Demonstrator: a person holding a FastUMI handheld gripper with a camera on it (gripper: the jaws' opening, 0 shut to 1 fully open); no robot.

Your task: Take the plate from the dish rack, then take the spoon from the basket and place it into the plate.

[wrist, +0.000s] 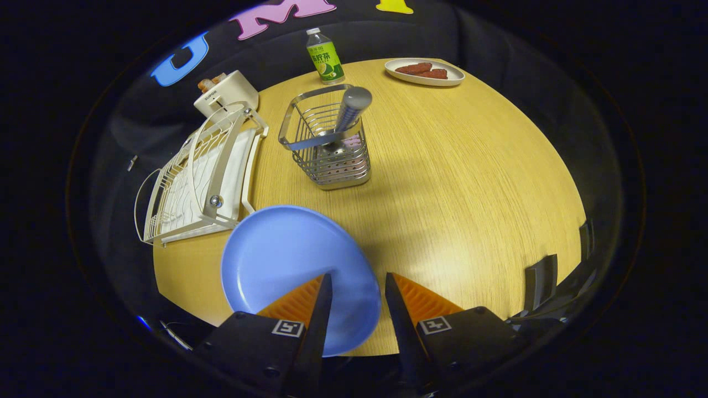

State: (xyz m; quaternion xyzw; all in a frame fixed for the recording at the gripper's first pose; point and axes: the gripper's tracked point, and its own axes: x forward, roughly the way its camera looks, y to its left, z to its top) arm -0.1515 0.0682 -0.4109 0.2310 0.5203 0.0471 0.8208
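The blue plate (282,260) lies face up on the wooden table (470,182), just in front of the white dish rack (193,177). Its near right rim runs between the fingers of my gripper (358,279). The left finger (310,304) hangs over the plate and the right finger (412,304) stands just outside the rim. The jaws are apart and neither presses on the plate, so the gripper is open. Beyond the plate stands the wire basket (332,160). The spoon's grey handle (353,108) sticks up out of it, while the bowl end is down inside.
A white toaster (227,94) with bread in it stands behind the rack. A green-labelled bottle (325,55) is at the table's far edge. A white plate with food (425,72) sits at the far right. Bare wood lies right of the basket.
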